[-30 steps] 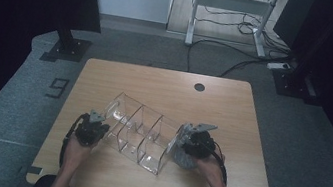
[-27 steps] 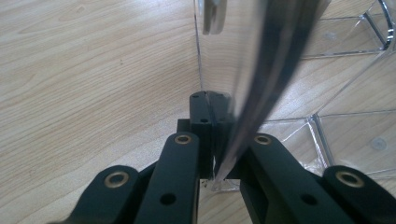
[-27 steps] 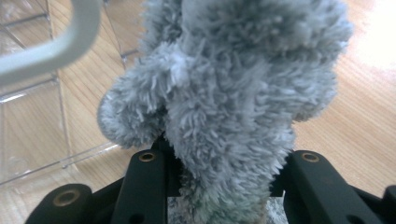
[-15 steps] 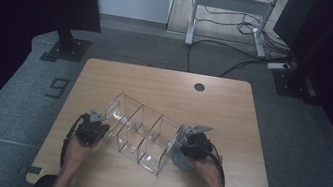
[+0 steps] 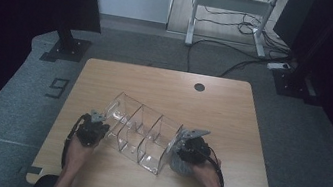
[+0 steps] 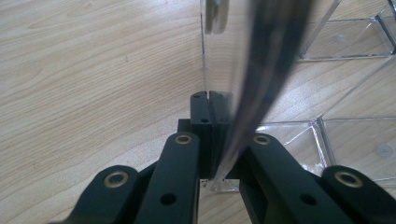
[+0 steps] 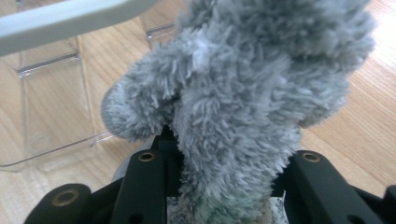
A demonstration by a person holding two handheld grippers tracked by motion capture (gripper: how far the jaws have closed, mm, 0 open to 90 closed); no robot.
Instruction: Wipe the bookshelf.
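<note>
A clear plastic organiser [image 5: 140, 132] with several compartments lies on the wooden table [image 5: 165, 91], slanting from upper left to lower right. My left gripper [image 5: 98, 127] is at its left end, shut on the organiser's clear side wall [image 6: 219, 84]. The jaws pinch that thin wall edge-on in the left gripper view. At the organiser's right end my right gripper [image 5: 184, 153] is shut on a fluffy grey cloth [image 7: 238, 107]. The cloth [image 5: 176, 162] bulges out between the jaws and rests against the organiser's right wall [image 7: 51, 107].
A dark round hole [image 5: 199, 87] sits near the table's far edge. Beyond the table are a metal stand's legs [image 5: 228, 12], cables on the grey floor and black stand bases [image 5: 62, 49] at both sides. Bare wood lies behind the organiser and to its right.
The right gripper with the grey cloth has shifted slightly down along the organiser's right end. The left gripper and the organiser have stayed in place.
</note>
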